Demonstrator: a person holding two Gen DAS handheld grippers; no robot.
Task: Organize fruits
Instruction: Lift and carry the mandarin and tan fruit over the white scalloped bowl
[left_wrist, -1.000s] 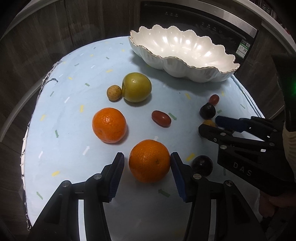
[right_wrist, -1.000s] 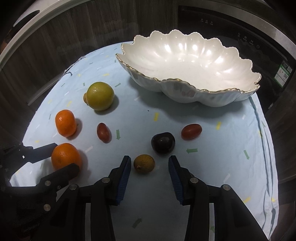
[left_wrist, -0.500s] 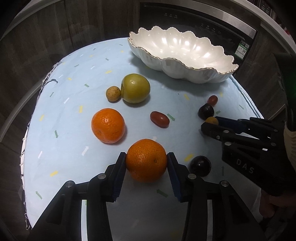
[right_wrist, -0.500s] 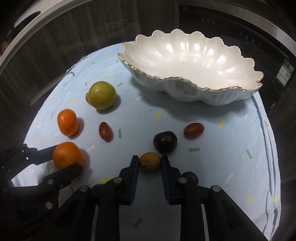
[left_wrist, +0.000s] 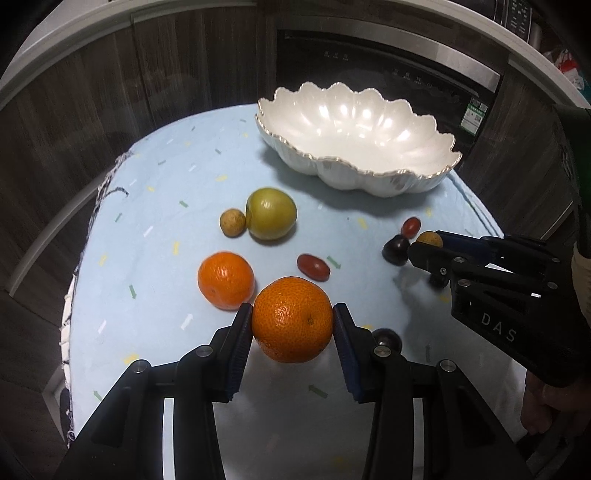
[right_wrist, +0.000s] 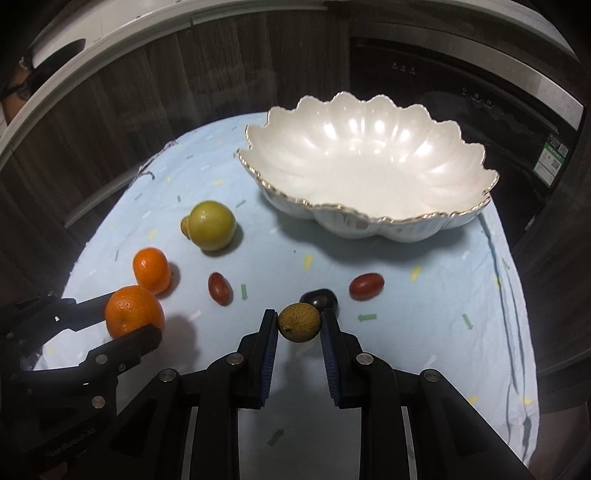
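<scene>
Two grippers each held one fruit above the pale blue cloth (left_wrist: 155, 206). Our left gripper (left_wrist: 293, 319) pinched the large orange (left_wrist: 292, 319) across its widest part, both blue pads pressed against the rind. Our right gripper (right_wrist: 299, 322) pinched a small brownish-yellow fruit (right_wrist: 299, 322) in the same way, seated near the very tips of the fingers. Both fruits appeared lifted off the cloth, judging by the blurred shadows beneath them.

The white scalloped bowl (right_wrist: 369, 221) stood empty at the far side of the cloth. Between it and our grippers lay a second orange (left_wrist: 226, 279), a green apple (left_wrist: 271, 213) touching a small tan fruit (left_wrist: 232, 222), two red oval fruits (right_wrist: 220, 288) (right_wrist: 366, 285), and a dark plum (right_wrist: 320, 298) just behind the right gripper's load. Another dark fruit (left_wrist: 387, 338) lay partly hidden behind the left gripper's right finger.

We judged the step in hand to be carriage to the bowl. To do it well, we needed to keep both squeezes steady, raise each fruit above the gilt rim rather than skim over it, and lower each well into the basin before releasing, since round fruit dropped from height would roll or bounce. The small fruit, held at the fingertips, seemed the likelier to slip. Entering the bowl on separate sides would have kept the grippers apart.
</scene>
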